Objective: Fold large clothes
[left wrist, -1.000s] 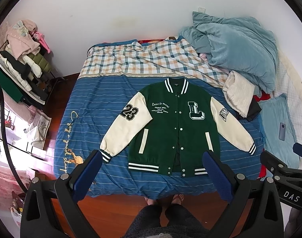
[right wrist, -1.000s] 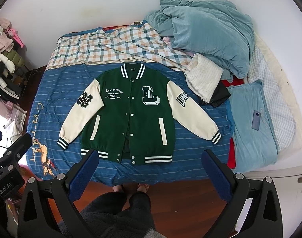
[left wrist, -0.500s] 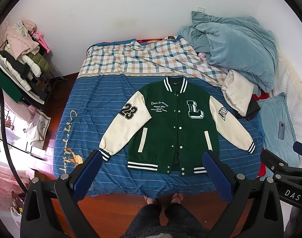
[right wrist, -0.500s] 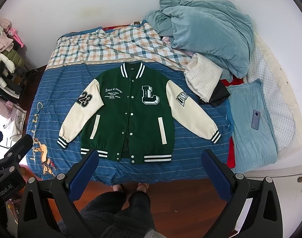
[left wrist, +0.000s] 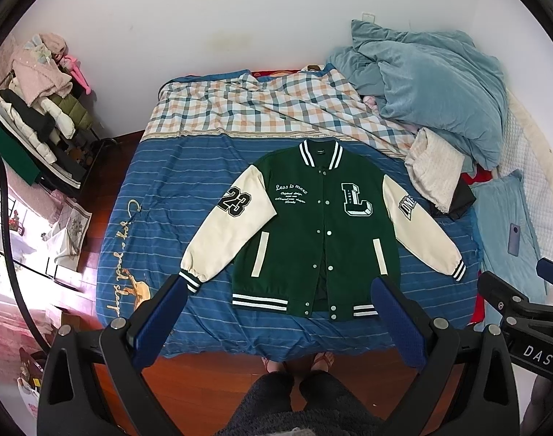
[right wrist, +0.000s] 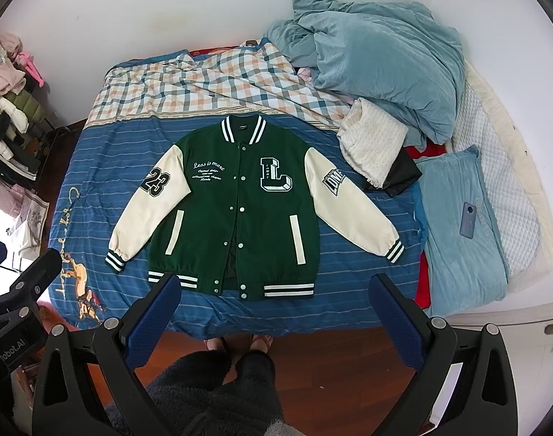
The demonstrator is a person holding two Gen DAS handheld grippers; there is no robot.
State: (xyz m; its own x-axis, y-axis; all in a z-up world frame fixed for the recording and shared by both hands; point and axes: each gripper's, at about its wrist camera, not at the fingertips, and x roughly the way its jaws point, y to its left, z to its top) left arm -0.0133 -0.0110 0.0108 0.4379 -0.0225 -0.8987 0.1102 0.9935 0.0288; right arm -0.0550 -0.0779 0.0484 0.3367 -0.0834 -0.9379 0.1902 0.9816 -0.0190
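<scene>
A green varsity jacket (left wrist: 316, 232) (right wrist: 236, 210) with cream sleeves lies flat and face up on the blue striped bed cover, collar at the far side, both sleeves spread outward and down. My left gripper (left wrist: 278, 290) hangs open high above the jacket's hem, holding nothing. My right gripper (right wrist: 274, 287) is also open and empty, held high over the hem near the bed's front edge. The right gripper's body (left wrist: 512, 312) shows at the right of the left wrist view.
A blue-grey duvet (right wrist: 367, 54) and a folded white knit (right wrist: 371, 145) are piled at the far right. A phone (right wrist: 468, 219) lies on a light blue pillow. A checked sheet (right wrist: 203, 83) covers the bed's head. A clothes rack (left wrist: 36, 123) stands left. The person's feet (right wrist: 240, 343) are at the bed's foot.
Both views have shifted very slightly; the jacket sits a touch higher in the frames. Grippers stay open and the jacket has not moved.
</scene>
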